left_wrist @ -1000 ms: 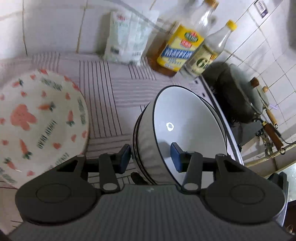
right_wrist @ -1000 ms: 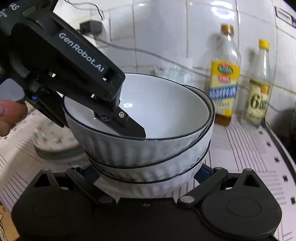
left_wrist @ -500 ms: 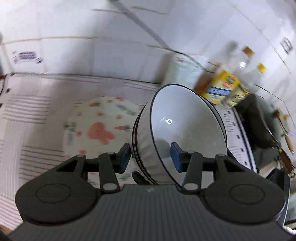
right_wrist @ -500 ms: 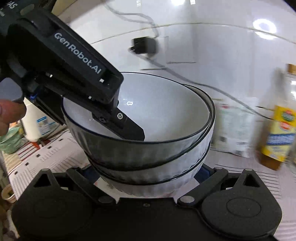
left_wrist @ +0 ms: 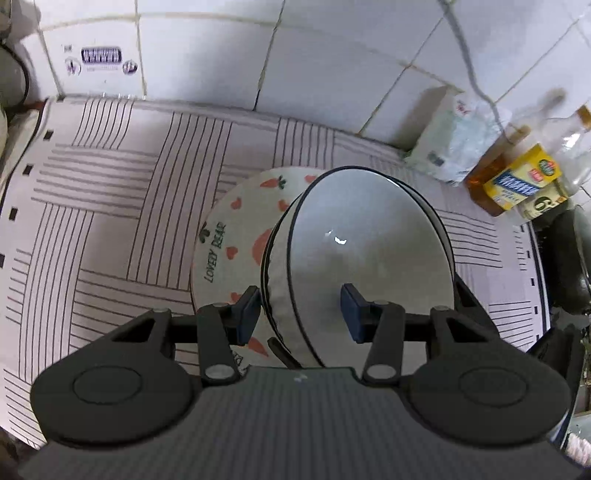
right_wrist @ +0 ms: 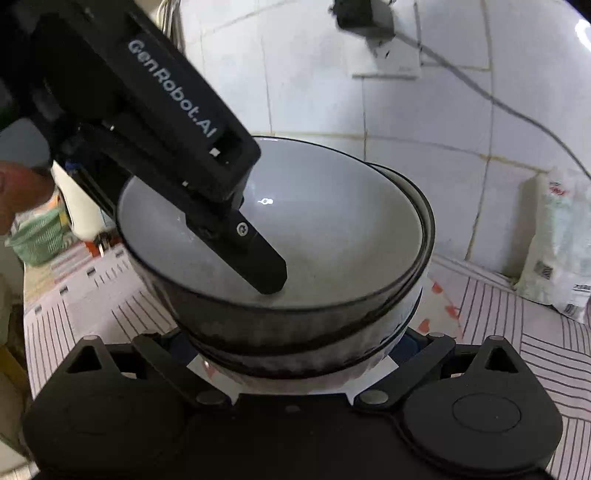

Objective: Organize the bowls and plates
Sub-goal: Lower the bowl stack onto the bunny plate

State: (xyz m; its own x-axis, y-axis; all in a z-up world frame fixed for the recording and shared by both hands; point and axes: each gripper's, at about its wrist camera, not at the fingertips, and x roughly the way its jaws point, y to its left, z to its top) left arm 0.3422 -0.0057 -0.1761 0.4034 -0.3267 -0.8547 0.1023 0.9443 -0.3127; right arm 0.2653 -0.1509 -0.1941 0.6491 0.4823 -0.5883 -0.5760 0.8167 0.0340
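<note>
A stack of white ribbed bowls with black rims is held by both grippers above a carrot-patterned plate. My left gripper is shut on the stack's rim, one finger outside, one inside the top bowl. In the right wrist view the stack sits between the fingers of my right gripper, which is shut on its lower sides; the left gripper reaches into the top bowl. A bit of the plate shows under the stack.
A striped cloth covers the counter. A white bag and oil bottles stand by the tiled wall at right, a dark pot beyond. A green basket and a wall socket show in the right wrist view.
Both grippers carried the bowl stack leftward, from beside the plate to over it. The bottles have slid toward the right edge of both views.
</note>
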